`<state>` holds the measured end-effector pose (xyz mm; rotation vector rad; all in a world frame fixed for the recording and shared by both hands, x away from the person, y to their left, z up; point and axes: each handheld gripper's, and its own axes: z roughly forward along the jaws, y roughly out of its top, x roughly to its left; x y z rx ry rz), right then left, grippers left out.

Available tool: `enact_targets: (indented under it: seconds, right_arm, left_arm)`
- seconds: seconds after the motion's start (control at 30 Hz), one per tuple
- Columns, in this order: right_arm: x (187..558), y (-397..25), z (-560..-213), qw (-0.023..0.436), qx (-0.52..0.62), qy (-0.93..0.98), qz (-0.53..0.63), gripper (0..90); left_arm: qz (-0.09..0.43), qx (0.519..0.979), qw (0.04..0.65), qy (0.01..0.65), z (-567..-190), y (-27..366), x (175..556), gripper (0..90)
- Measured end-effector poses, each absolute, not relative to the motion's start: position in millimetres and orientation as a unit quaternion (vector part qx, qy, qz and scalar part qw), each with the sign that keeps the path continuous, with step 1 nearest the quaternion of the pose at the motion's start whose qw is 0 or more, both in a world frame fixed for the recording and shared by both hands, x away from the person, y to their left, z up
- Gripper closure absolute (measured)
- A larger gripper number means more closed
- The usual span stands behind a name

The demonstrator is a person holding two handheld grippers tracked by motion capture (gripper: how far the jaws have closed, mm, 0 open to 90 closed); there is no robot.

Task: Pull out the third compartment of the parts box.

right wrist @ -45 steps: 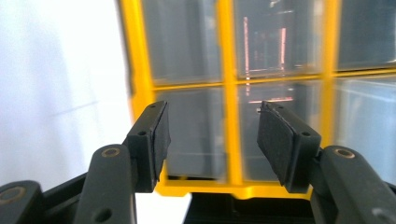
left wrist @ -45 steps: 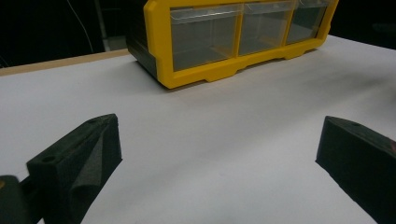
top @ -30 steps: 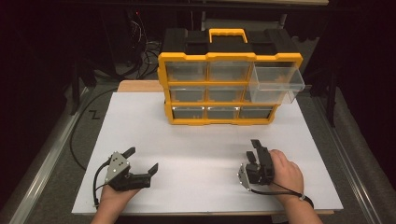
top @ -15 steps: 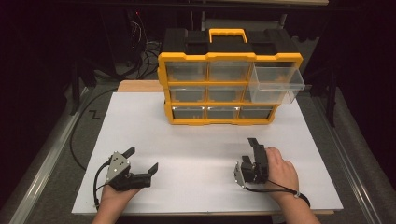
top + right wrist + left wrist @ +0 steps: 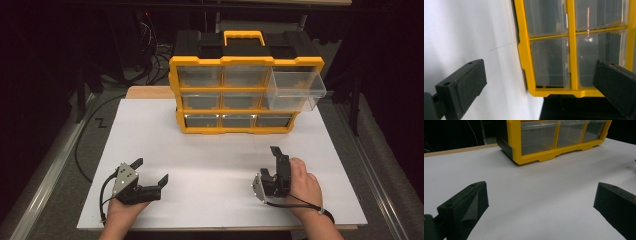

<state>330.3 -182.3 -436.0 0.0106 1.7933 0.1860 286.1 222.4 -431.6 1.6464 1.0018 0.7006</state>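
White board (image 5: 210, 160), left hand-held gripper (image 5: 150, 172) flat, spread, right hand-held gripper (image 5: 270, 162) rolled sideways, spread.

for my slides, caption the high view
Two open tongs, left and right, rest before a yellow organizer, one drawer out.

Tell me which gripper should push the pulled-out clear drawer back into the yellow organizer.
Right, probably. The right gripper rests open on the same side as the pulled-out drawer at the organizer's upper right. The left gripper, also open, would have to cross the whole table.
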Motion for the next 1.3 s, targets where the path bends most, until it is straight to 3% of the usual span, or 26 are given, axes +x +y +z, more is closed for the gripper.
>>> enact_targets:
  seconds: [0.23, 0.6, 1.3]
  right_arm:
    - [333.6, -192.5, -434.5, 0.578, 0.086, 0.800, 0.137, 1.1]
    - [339.1, -209.3, -438.4, 0.463, 0.251, 0.808, 0.264, 1.3]
    - [326.2, -251.7, -418.0, 0.309, 0.423, 0.689, 0.502, 2.4]
  left_arm:
    - [0.293, 0.682, 0.519, 0.423, -432.5, 224.6, 286.2, 0.4]
    - [0.291, 0.679, 0.521, 0.428, -431.8, 226.6, 286.8, 0.5]
    - [0.286, 0.675, 0.532, 0.424, -428.9, 229.7, 289.4, 0.5]
